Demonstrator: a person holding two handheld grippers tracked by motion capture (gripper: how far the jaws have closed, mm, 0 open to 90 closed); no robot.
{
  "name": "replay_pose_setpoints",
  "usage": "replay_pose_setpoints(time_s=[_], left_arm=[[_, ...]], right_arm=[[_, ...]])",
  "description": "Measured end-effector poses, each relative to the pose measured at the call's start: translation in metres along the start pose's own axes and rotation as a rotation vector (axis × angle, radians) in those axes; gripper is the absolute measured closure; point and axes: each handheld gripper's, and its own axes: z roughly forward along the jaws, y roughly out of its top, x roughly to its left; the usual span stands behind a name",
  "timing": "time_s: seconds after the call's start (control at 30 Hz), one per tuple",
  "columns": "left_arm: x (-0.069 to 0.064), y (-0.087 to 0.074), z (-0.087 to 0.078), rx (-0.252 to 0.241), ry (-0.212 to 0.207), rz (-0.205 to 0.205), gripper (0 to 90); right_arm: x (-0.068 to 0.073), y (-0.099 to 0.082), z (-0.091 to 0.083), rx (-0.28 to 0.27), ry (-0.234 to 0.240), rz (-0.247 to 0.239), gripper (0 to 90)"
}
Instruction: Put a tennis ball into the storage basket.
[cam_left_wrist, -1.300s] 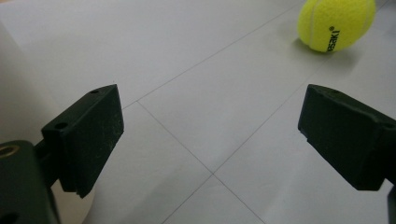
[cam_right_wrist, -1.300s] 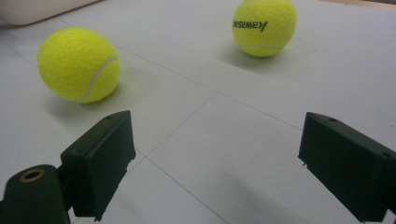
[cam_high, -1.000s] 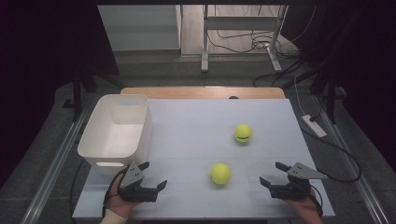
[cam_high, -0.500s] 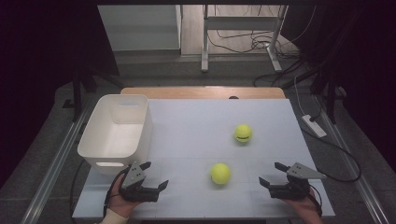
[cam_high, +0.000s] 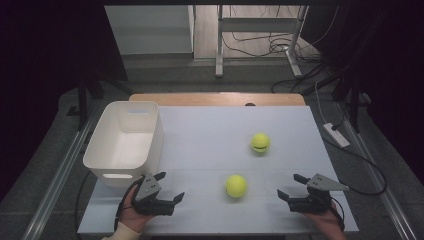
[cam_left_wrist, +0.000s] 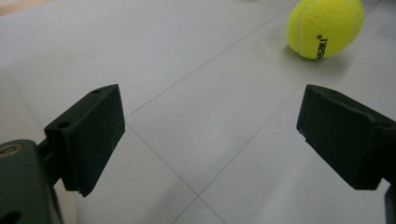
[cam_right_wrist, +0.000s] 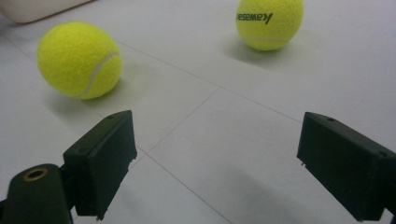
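Left black two-jaw gripper (cam_high: 169, 187) held low at the near left corner of the white table top (cam_high: 210, 130), just in front of the white rectangular plastic bin (cam_high: 125, 142). Hand (cam_high: 131, 215) wrapped around it from below, forearm coming in from the bottom edge. Jaws spread wide and empty, aimed to the right and a little away, toward the nearer yellow felt tennis ball (cam_high: 236, 185). In the left gripper view, same ball (cam_left_wrist: 324, 27) seen up and to the right, beyond the right jaw, well apart from both jaws.

Right black two-jaw gripper (cam_high: 292, 187) held low at the near right corner, with the grey three-cornered plate on top, hand (cam_high: 325, 220) under it. Jaws also wide apart, holding nothing, aimed to the left toward the nearer ball. In the right gripper view, nearer ball (cam_right_wrist: 79, 59) above the left jaw, not touched; farther yellow felt tennis ball (cam_right_wrist: 269, 22) higher, between the two jaws' lines but well beyond them, printed black brand name turned upside down toward the camera.

Both balls round, so no long axis to tell. Nearer ball resting on the table between the two grippers; farther ball (cam_high: 260, 143) deeper on the table, to the right of the first, apart from it. White seam of the nearer ball curved down its right side in the right gripper view.
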Motion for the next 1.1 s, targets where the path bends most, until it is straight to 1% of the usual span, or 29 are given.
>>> replay_pose_setpoints(time_s=[0.07, 0.2, 0.33, 0.47, 0.6, 0.77, 0.83, 0.9, 1.03, 1.1], left_arm=[[-0.001, 0.001, 0.0, 0.005, 0.007, 0.011, 9.0], [-0.004, 0.004, -0.003, -0.004, 0.005, -0.001, 9.5], [-0.006, 0.005, -0.004, -0.006, 0.007, 0.011, 9.4], [-0.006, 0.009, -0.005, -0.008, 0.007, 0.009, 9.6], [-0.006, 0.015, -0.001, -0.007, -0.001, 0.008, 9.7], [-0.006, 0.022, 0.001, 0.013, -0.011, 0.009, 9.8], [-0.006, 0.025, 0.001, 0.012, -0.022, 0.005, 9.9], [-0.006, 0.027, 0.002, 0.017, -0.026, 0.013, 9.9], [-0.007, 0.031, 0.003, 0.019, -0.038, 0.011, 9.9], [-0.008, 0.036, 0.005, 0.024, -0.049, 0.019, 9.9]], right_arm=[[0.001, 0.001, 0.0, -0.003, 0.001, -0.002, 11.4], [0.002, 0.001, -0.001, -0.003, -0.006, -0.004, 11.4], [0.002, 0.002, 0.0, -0.005, -0.008, -0.006, 11.5], [0.002, 0.002, 0.002, 0.006, -0.016, -0.018, 11.5], [0.001, 0.002, 0.002, 0.006, -0.016, -0.015, 11.5], [0.002, 0.001, 0.001, 0.006, -0.016, -0.016, 11.5], [0.002, 0.002, 0.001, 0.007, -0.017, -0.018, 11.5], [0.002, 0.002, 0.001, 0.007, -0.017, -0.019, 11.5], [0.002, 0.002, 0.001, 0.003, -0.016, -0.017, 11.5], [0.002, 0.002, 0.001, 0.005, -0.019, -0.02, 11.6]])
